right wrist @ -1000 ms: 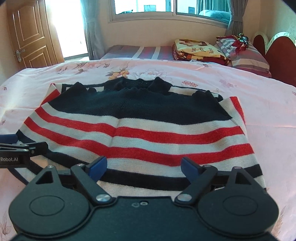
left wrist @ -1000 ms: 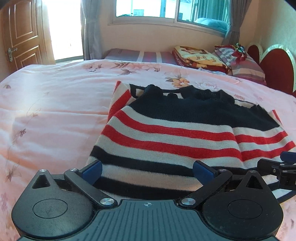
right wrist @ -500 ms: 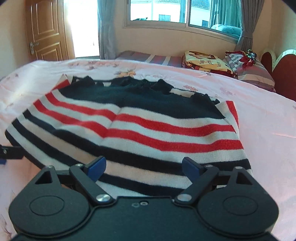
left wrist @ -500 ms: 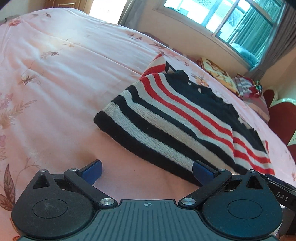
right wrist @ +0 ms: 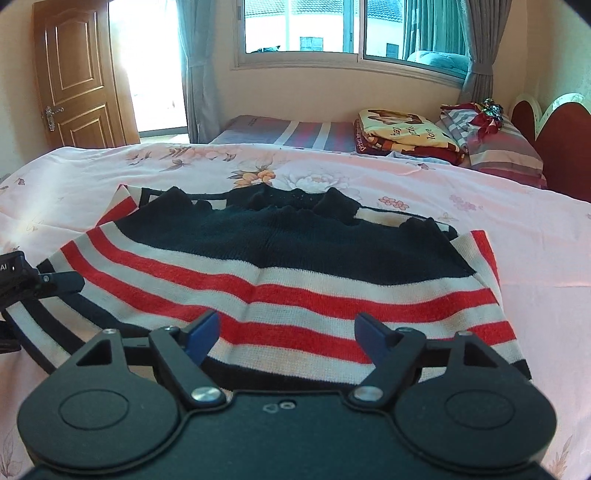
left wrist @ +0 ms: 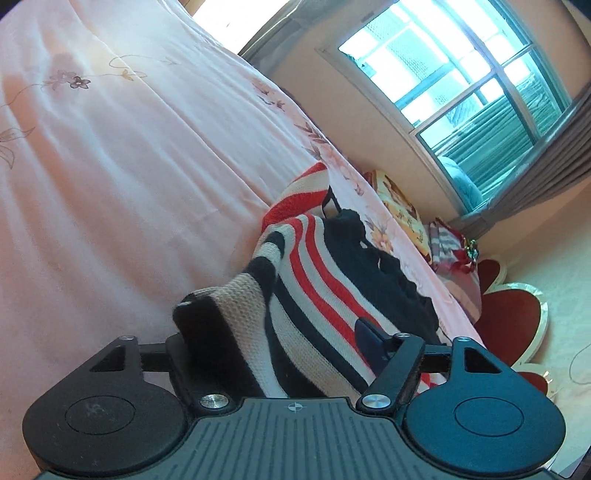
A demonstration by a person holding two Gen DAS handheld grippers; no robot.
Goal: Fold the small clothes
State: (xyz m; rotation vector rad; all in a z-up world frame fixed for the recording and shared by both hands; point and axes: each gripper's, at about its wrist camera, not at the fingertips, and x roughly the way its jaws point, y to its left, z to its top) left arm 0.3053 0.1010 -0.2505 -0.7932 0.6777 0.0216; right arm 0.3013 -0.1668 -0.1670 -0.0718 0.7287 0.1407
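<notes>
A small knitted sweater [right wrist: 295, 258] with red, white and black stripes lies flat on the pink bedsheet [right wrist: 535, 240], hem toward me. My right gripper [right wrist: 288, 332] hovers over the hem's right half, its jaws closing with the striped fabric below and between them, pads not pressing. My left gripper [left wrist: 273, 332] is rolled onto its side at the sweater's [left wrist: 314, 280] left hem corner. That corner bunches up between the closing jaws and hides the left finger. One finger [right wrist: 64, 282] of the left gripper shows on top of the hem in the right wrist view.
Folded blankets [right wrist: 402, 134] and a striped pillow [right wrist: 498, 147] lie at the far end of the bed beside a red headboard [right wrist: 554, 147]. A wooden door [right wrist: 81, 85] stands at the far left and a window [right wrist: 332, 29] behind. Bare sheet surrounds the sweater.
My left gripper rolled over and dropped to the sweater's left hem corner, which now sits lifted between its narrowing jaws. The right gripper's jaws narrowed a little over the hem.
</notes>
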